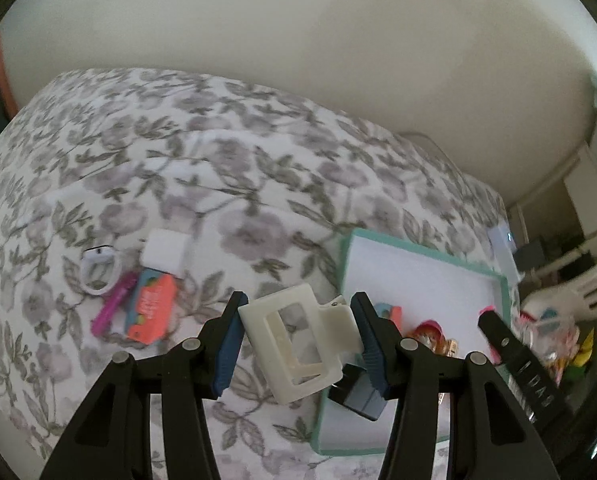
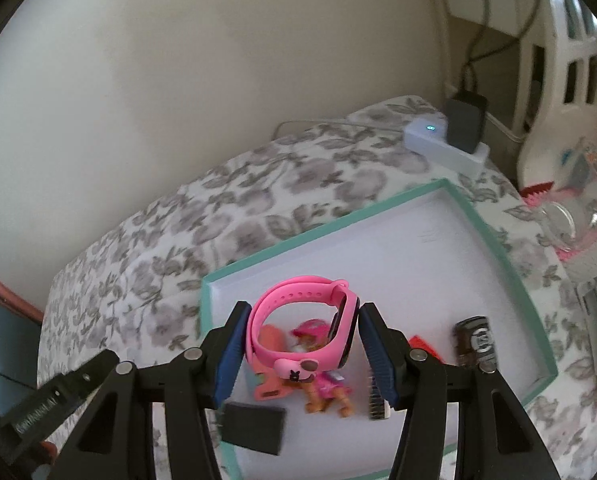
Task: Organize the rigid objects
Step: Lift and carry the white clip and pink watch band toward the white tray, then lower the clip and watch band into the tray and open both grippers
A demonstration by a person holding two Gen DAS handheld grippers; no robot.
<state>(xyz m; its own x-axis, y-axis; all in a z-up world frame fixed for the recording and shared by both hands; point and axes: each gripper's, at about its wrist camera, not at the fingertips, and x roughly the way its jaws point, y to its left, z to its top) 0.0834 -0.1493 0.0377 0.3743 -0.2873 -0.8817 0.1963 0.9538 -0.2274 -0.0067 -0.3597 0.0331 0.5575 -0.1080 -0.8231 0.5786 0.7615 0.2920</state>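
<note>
My left gripper (image 1: 298, 344) is shut on a cream plastic hair clip (image 1: 298, 340), held above the bed just left of the teal-rimmed white tray (image 1: 426, 272). My right gripper (image 2: 302, 340) is shut on a pink kids' smartwatch (image 2: 298, 320), held over the tray (image 2: 418, 248). In the tray lie a pink puppy figure (image 2: 326, 392), a black block (image 2: 254, 426), a small can (image 2: 474, 340) and a comb (image 2: 378, 400). On the bed at left lie an orange pack (image 1: 150, 308), a white box (image 1: 164, 254), a white ring-shaped item (image 1: 98, 272) and a pink pen (image 1: 112, 308).
The floral bedspread (image 1: 218, 160) covers the bed against a cream wall. A white power strip with a black adapter (image 2: 454, 132) sits at the bed's far corner. A white plastic chair (image 2: 570, 60) and cluttered toys (image 1: 554, 336) stand to the right.
</note>
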